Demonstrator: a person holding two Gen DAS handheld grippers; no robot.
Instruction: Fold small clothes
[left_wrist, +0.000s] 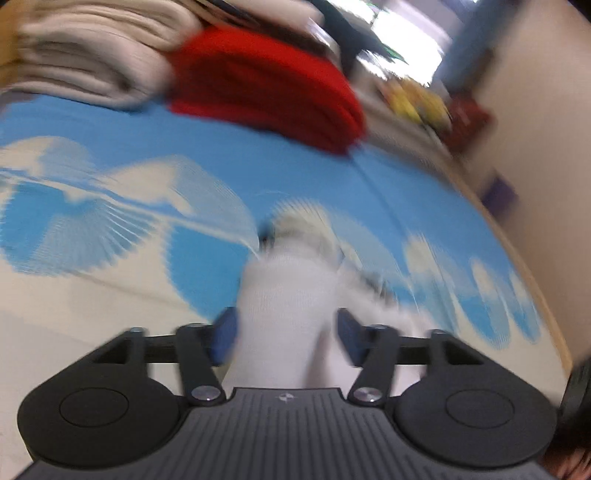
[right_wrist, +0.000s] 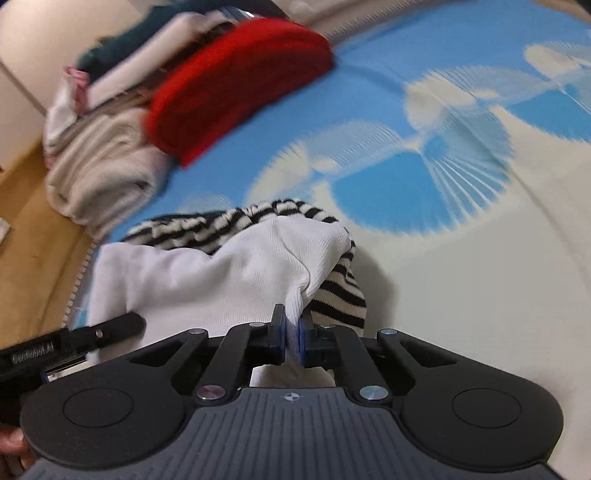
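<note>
A white ribbed garment (right_wrist: 207, 273) is seen in the lower middle of the right wrist view, bunched over a black-and-white striped garment (right_wrist: 343, 291) whose stripes show along its upper edge and at its right side. A pinch of the white cloth is clamped between the blue pads of the right gripper (right_wrist: 291, 332), whose jaws are drawn nearly together with only the fabric between them. Both garments are laid on a blue and cream patterned mat (right_wrist: 461, 258).

In the left wrist view, which is blurred, the white cloth (left_wrist: 288, 302) is seen rising through the lower centre of the frame, between the blue pads of the left gripper (left_wrist: 286, 332). The jaws are held wide apart; the left pad is seen at the edge of the cloth and the right pad just beside it, and no pressing on the fabric can be made out. Whether the cloth is held there cannot be told with certainty.

Farther out, a folded red garment (right_wrist: 236, 85) is placed in the upper middle of the right wrist frame, touching a stack of folded cream cloth (right_wrist: 103, 173) at the left. A dark green piece (right_wrist: 110, 48) is seen at the top of that heap. A wooden floor (right_wrist: 33, 229) is visible along the left edge. The tip of the left gripper is seen at the lower left of the right wrist view
</note>
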